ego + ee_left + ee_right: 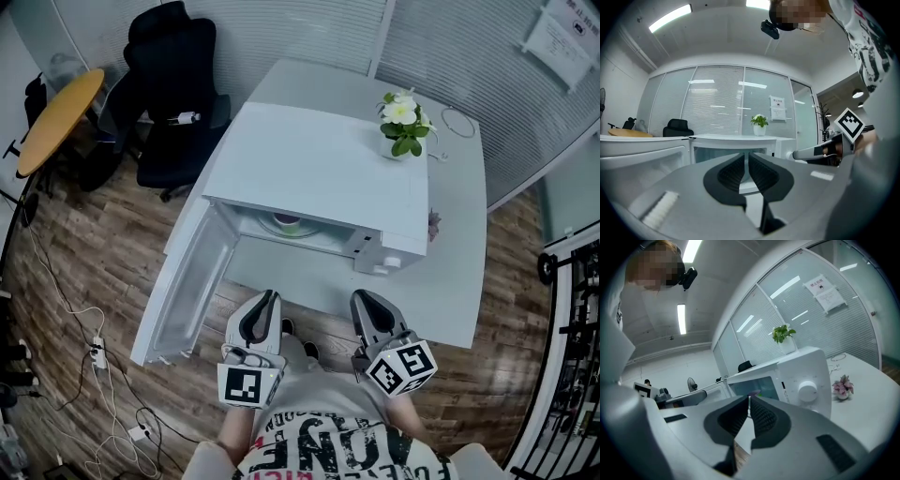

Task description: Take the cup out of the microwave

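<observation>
Head view: the microwave [319, 169] stands on the white table [455, 262] with its door [187, 281] swung out to the left. The cup [288, 223] sits inside the cavity, not yet taken. The left gripper [267, 307] and right gripper [367, 307] hang short of the table's near edge, so I judge this the approach stage. Left gripper view: jaws pressed together with nothing between them, the door near on the left. Right gripper view: jaws likewise together and empty, aimed at the opening beside the control dial [807, 391]. Next, one gripper must part its jaws and enter between the door and the control panel, keeping under the cavity roof.
</observation>
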`<state>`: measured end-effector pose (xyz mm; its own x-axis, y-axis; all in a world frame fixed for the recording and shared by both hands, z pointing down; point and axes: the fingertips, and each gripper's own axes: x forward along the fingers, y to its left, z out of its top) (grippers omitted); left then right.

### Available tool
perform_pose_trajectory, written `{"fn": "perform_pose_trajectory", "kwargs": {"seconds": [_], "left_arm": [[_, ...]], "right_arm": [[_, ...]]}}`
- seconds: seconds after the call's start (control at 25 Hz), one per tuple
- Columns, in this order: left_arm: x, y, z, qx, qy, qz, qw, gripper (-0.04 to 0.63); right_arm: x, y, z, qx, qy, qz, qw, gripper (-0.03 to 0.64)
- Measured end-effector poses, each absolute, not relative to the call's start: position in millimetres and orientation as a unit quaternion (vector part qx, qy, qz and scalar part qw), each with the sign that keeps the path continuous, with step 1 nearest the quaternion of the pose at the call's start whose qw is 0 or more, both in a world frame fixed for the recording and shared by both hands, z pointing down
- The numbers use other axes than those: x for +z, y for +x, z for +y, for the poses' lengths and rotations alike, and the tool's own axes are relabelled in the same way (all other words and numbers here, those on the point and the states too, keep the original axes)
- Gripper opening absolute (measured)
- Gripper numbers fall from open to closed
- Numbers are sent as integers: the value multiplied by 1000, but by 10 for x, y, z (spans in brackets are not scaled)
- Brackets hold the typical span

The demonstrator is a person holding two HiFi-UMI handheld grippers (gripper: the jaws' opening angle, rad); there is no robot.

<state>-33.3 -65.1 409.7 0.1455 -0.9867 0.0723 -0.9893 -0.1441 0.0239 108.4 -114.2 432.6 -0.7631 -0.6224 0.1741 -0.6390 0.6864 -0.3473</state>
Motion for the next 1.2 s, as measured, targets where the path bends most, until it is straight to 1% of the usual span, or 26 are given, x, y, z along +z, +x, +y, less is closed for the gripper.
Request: {"fn": "perform_pose_trajectory", "kwargs": {"seconds": [0.6,0.76,0.88,1.08,1.2], "left_arm": [[4039,-846,-1360,21,796,-603,42,17],[4045,-956,-1489,19,807,-590,30,17],[4079,-1010,-1537,19,812,-582,35,17],[4136,-1081,-1579,17,817,-572,64,17],[4171,-1172,-1620,17,818,-571,57,17]], "right_arm": [[4203,614,-1636,193,400,-896,10,21],[4228,532,-1685,193,416,-889,8,21],[4239,493,-1714,195,429,-882,3,21],[4260,382,-1752,194,438,-878,5,21],[4238,298,-1764,191,438,-878,4,21]]}}
